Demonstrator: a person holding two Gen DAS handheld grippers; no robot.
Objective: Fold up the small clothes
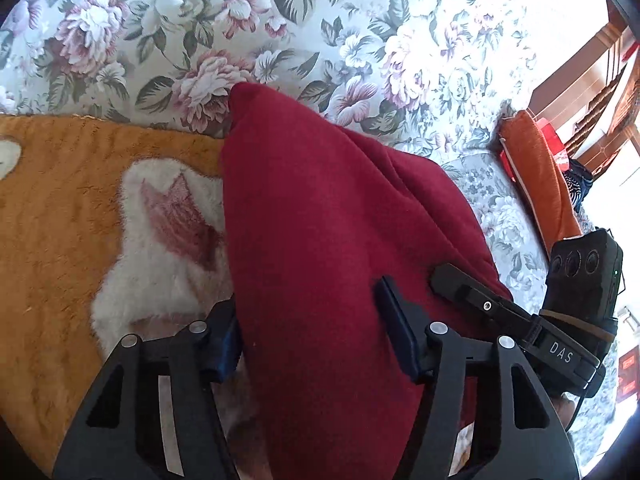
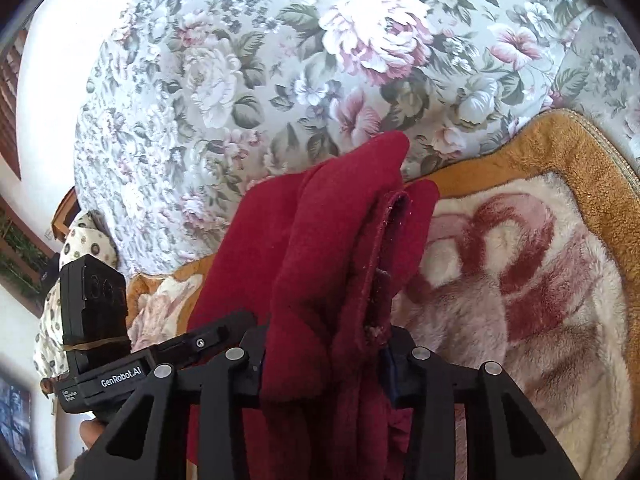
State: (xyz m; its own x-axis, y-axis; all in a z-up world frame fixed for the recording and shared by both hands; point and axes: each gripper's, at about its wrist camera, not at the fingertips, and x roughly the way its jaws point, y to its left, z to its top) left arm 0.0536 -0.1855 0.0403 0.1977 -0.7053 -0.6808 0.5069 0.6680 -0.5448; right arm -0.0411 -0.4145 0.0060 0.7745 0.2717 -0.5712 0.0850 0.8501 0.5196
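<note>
left gripper [image 1: 312, 320] fingers clamped dark red fleece garment [image 1: 320, 208] | right gripper [image 2: 324, 360] likewise pinched its bunched folds | garment hung above orange plush blanket [image 1: 60, 200] on floral bedspread [image 1: 360, 40] | advice: lower evenly, keep edges aligned

Bright daylight, blown-out fisheye edges
</note>
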